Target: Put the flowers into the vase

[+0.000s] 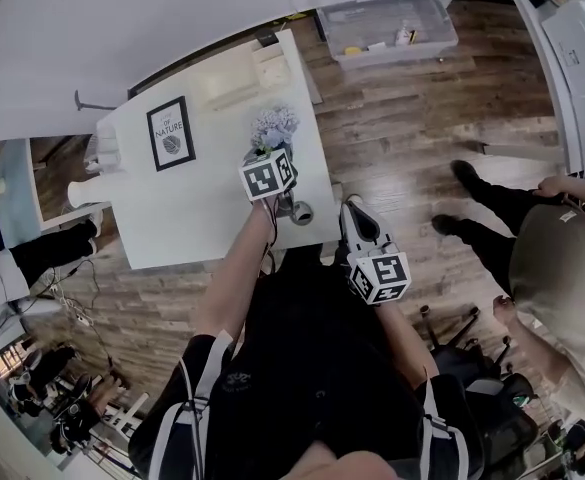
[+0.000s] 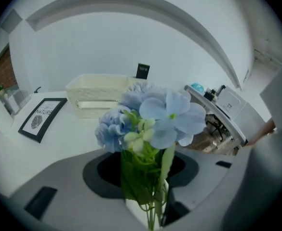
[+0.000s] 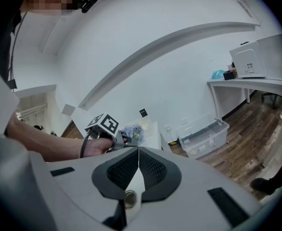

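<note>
**Flowers lifted off the desk, vase yet to be reached**

The white desk (image 1: 212, 218) fills the middle of the room, with a shallow white tray (image 2: 100, 93) at its far end and a framed print (image 1: 170, 133) lying flat to the left. Both sit well away from the work, so I take them for bystanders. A pale upright shape at the desk's left edge may be the vase (image 1: 84, 192), though I cannot be sure from here.

The blue flowers (image 2: 150, 119) are held above the desk, heads up and stems hanging down. That suits dropping them stem-first into a narrow neck. They are well apart from that pale shape, so the carrying across looks like the part left to do.

The left tongs (image 2: 145, 186) are partly closed and grip the bunch low on its green stems, leaving the blooms free above the pads.

The right tongs (image 3: 138, 165) are pressed fully together with nothing between them, held back off the desk's near edge, seemingly just waiting.
</note>
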Demonstrator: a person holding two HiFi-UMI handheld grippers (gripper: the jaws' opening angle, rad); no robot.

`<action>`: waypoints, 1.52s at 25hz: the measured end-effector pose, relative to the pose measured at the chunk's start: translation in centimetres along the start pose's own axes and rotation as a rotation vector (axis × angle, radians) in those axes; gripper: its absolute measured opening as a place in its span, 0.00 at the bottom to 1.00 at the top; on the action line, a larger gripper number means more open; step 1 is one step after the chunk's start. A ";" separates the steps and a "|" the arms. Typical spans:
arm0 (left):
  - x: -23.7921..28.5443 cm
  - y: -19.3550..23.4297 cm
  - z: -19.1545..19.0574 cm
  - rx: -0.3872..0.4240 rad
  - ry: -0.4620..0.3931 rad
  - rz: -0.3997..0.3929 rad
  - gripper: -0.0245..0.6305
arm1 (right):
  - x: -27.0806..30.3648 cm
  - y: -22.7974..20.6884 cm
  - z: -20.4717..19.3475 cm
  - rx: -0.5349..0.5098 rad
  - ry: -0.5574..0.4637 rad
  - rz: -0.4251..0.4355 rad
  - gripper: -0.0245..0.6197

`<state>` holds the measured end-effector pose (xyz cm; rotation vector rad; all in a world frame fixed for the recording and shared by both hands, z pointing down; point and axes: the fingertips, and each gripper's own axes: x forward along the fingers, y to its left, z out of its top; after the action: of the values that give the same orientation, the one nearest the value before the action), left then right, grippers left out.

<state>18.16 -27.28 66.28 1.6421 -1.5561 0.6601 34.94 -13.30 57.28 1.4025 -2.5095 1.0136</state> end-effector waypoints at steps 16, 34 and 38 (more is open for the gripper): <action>-21.2 0.2 2.4 -0.062 -0.556 -0.031 0.35 | 0.7 3.5 -1.1 -0.096 0.078 0.210 0.06; -35.5 5.1 -3.4 0.072 -0.833 -0.068 0.35 | 2.3 18.0 -7.6 -0.312 0.170 0.337 0.06; -39.3 11.4 -6.2 0.051 -0.848 -0.015 0.34 | 3.1 23.7 -10.4 -0.365 0.200 0.342 0.06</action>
<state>2.94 1.23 40.39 2.1106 -2.0951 -0.0492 12.06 -0.96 54.61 0.7541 -2.6549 0.6464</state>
